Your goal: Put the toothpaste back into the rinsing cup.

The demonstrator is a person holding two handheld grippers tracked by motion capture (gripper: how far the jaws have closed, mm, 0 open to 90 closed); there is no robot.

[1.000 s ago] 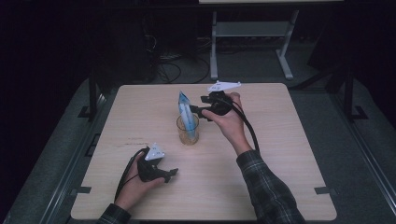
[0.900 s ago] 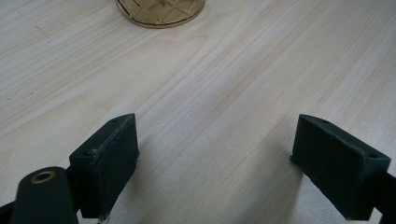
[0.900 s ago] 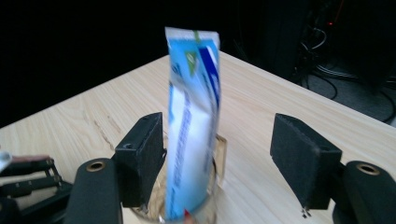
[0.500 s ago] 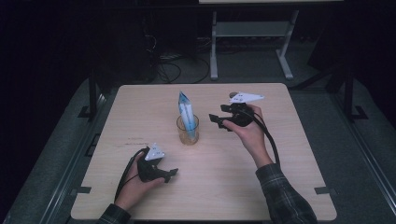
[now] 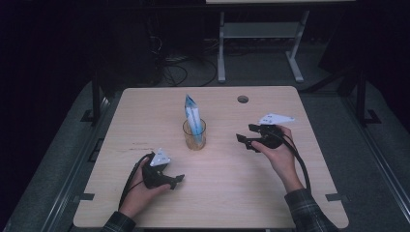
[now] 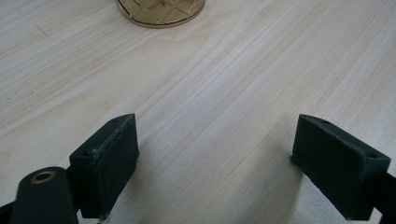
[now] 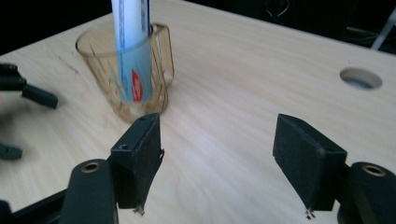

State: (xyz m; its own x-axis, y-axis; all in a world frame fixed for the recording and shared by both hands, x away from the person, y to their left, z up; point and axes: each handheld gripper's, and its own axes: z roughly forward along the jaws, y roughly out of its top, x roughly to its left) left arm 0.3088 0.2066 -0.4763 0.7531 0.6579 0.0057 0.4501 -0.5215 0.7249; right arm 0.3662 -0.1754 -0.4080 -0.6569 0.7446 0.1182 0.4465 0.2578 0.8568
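A clear amber glass mug (image 5: 194, 137) stands near the middle of the wooden table (image 5: 232, 188). A blue and white tube (image 5: 192, 113) stands upright in it. My right gripper (image 5: 245, 134) is held to the right of the mug, apart from it, and points toward it. Its jaws are open and have just been opening a little further, with nothing between them. In the right gripper view (image 7: 217, 158) the mug (image 7: 126, 79) and tube (image 7: 132, 46) lie ahead on the left. My left gripper (image 5: 176, 180) rests open and empty at the front left (image 6: 215, 163), with the mug base (image 6: 161, 9) ahead.
A round hole (image 5: 242, 99) sits in the table near its far edge, also seen in the right gripper view (image 7: 360, 78). A metal stand (image 5: 261, 34) and cables lie on the dark floor behind the table.
My right gripper has moved from beside the top of the tube to the right, lower and nearer the person. The tube stays in the mug. The left gripper has not moved.
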